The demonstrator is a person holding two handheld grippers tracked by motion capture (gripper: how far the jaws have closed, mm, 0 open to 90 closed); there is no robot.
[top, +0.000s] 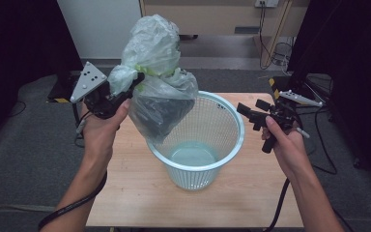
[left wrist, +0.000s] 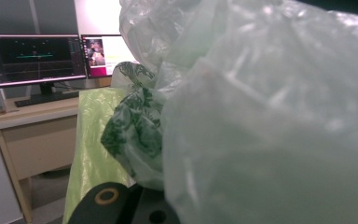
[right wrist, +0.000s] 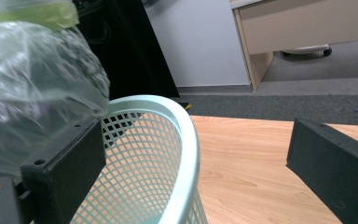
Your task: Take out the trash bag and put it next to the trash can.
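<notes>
left gripper (top: 134, 83) is clamped on the bunched neck of a translucent plastic bin bag (top: 158, 72), held up over the far-left rim of the pale blue mesh wastebasket (top: 232, 145). bag's bottom end hangs just inside the basket mouth (dark contents show through the film). left gripper view: bag film (left wrist: 270, 126) sits right against the camera, monitors (left wrist: 32, 58) on a desk behind. right gripper (top: 249, 115) has its jaws apart, nothing between them, hovering beside the basket's right rim (right wrist: 186, 140). basket stands mid-table on the wooden table (top: 251, 193), toward the far edge.
</notes>
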